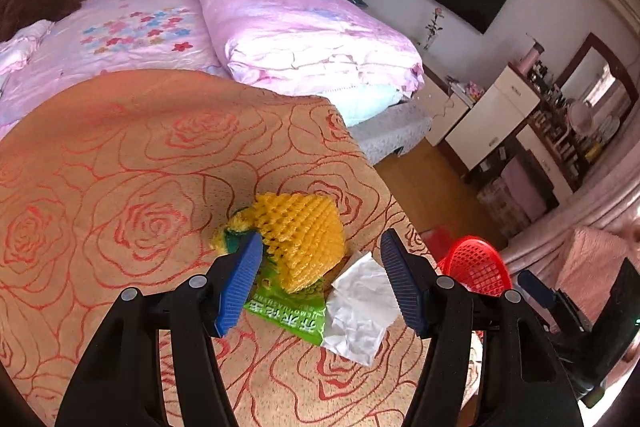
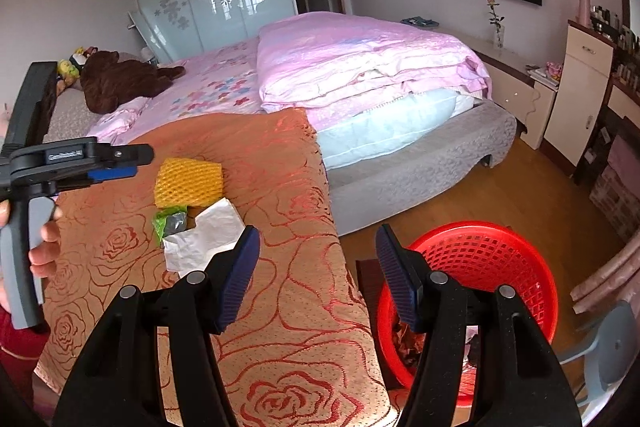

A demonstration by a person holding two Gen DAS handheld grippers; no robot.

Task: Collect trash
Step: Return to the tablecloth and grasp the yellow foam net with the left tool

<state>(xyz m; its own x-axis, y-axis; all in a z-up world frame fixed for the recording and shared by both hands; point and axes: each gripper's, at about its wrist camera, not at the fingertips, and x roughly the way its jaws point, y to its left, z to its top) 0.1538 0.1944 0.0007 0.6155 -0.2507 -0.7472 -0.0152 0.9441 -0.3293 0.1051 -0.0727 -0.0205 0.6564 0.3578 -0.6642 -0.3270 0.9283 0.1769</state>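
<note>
While the left gripper (image 1: 322,281) hangs over the table in the left wrist view, its jaws stand wide apart and grip nothing; a yellow foam net (image 1: 300,239), a green wrapper (image 1: 290,307) and a crumpled white paper (image 1: 358,311) lie bunched together on the orange rose-patterned cloth (image 1: 120,187), seen in the gap between the fingers. The net covers part of the wrapper, whose print is too distorted to read, and the left blue pad hides a dark green patch at the net's end. Beyond the table edge, only the rim of a red basket (image 1: 476,267) shows behind the right finger. In the right wrist view, the right gripper (image 2: 318,277) also stands open and empty, poised over the table edge; the red basket (image 2: 500,267) sits on the floor just beside the table, its contents dark and hard to make out. The three scraps lie to the left, and the left gripper (image 2: 120,163) appears side-on, held by a hand (image 2: 44,243) cut off at the frame.
</note>
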